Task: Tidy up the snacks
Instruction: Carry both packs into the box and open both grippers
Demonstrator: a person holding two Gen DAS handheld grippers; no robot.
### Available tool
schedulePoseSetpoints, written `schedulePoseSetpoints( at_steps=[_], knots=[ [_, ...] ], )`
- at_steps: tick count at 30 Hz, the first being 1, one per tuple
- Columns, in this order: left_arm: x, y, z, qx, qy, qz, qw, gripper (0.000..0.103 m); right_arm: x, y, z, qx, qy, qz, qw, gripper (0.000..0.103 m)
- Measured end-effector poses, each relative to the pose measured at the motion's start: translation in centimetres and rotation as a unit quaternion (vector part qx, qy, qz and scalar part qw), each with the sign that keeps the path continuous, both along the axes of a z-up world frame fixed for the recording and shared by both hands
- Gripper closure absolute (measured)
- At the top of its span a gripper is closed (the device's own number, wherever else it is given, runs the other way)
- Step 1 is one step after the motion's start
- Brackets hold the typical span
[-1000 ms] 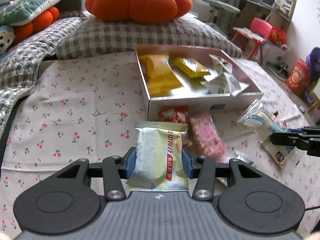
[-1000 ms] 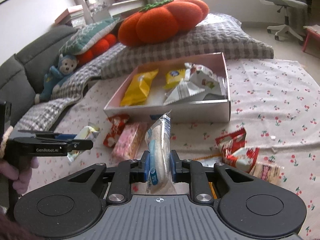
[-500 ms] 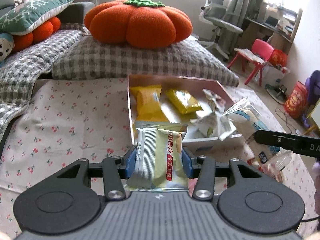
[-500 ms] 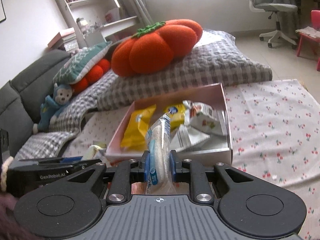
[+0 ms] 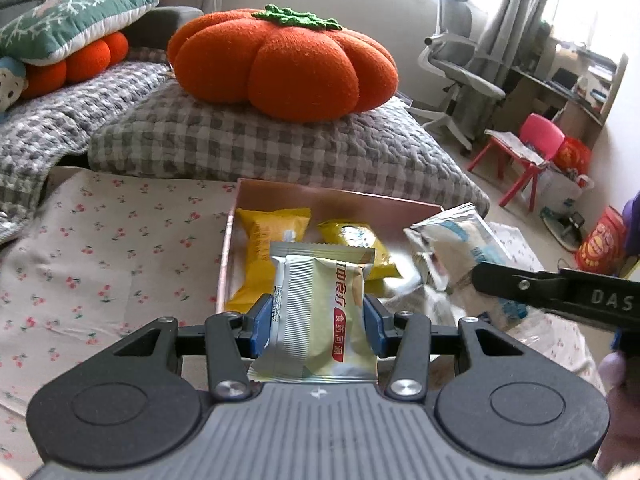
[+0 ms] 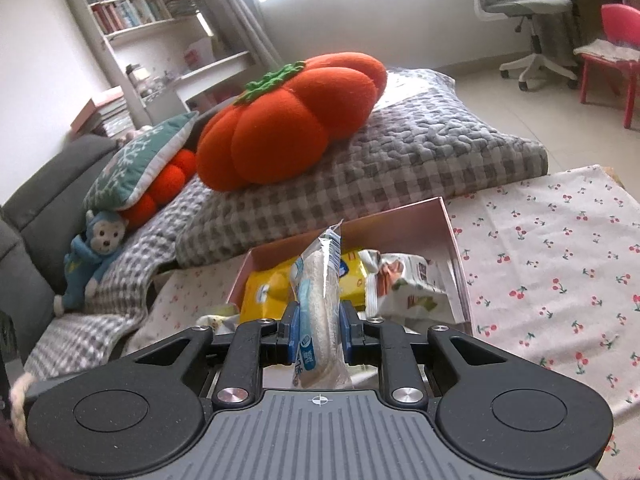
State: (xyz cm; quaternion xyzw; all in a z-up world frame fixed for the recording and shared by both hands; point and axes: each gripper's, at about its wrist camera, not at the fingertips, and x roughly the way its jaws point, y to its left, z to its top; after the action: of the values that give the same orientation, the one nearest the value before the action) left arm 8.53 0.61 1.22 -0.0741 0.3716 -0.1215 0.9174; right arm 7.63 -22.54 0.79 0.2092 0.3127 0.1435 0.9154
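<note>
Both grippers have risen from the cloth and swung over the box since a second ago. The left gripper (image 5: 318, 322) clamps a pale green packet (image 5: 320, 312); the right gripper (image 6: 319, 332) pinches a clear-wrapped cake (image 6: 320, 304) upright. The step is delivery: next, lower and release into the pink box (image 5: 230, 248), beside the yellow packets (image 5: 268, 248).

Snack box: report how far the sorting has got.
Done: the pink box already holds two yellow packets and white crinkled packets. In hand: the left gripper is shut on a pale green packet, the right gripper on a clear-wrapped white snack, both at the box's near edge. Left: releasing both inside. Any snacks on the cloth are hidden now.
</note>
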Motion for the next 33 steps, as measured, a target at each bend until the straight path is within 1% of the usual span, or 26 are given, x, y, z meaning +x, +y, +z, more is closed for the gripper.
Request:
schedulePoseSetpoints(
  at_steps=[4,10,20,26,32,33],
  knots=[
    [1.0,-1.1,-0.4,-0.009,0.000,0.001,1.0000,0.059,1.4,0.1,-0.5,0.008,0.005,-0.008,1.000,0.084],
    [2.1,-2.3,-1.6,-0.010,0.009,0.008,0.9999,0.059,3.0,0.3,-1.5,0.002,0.009,-0.018,1.000,0.083],
    [3.1,-2.7,-3.6,0.007,0.034,0.013,0.9993,0.059,4.4,0.2,-3.2,-0.014,0.020,-0.021,0.999,0.083],
    [3.0,-3.3,-3.8,0.032,0.031,0.003,0.9990,0.059,4.7,0.2,-3.3,-0.007,0.020,-0.019,1.000,0.083],
    [2.9,-3.4,-3.5,0.032,0.029,-0.002,0.9991,0.057,4.5,0.6,-3.2,-0.010,0.022,-0.011,1.000,0.082],
    [2.9,-3.5,-3.4,0.031,0.029,-0.003,0.9991,0.057,4.5,0.6,-3.1,-0.008,0.020,-0.009,1.000,0.078]
  ],
)
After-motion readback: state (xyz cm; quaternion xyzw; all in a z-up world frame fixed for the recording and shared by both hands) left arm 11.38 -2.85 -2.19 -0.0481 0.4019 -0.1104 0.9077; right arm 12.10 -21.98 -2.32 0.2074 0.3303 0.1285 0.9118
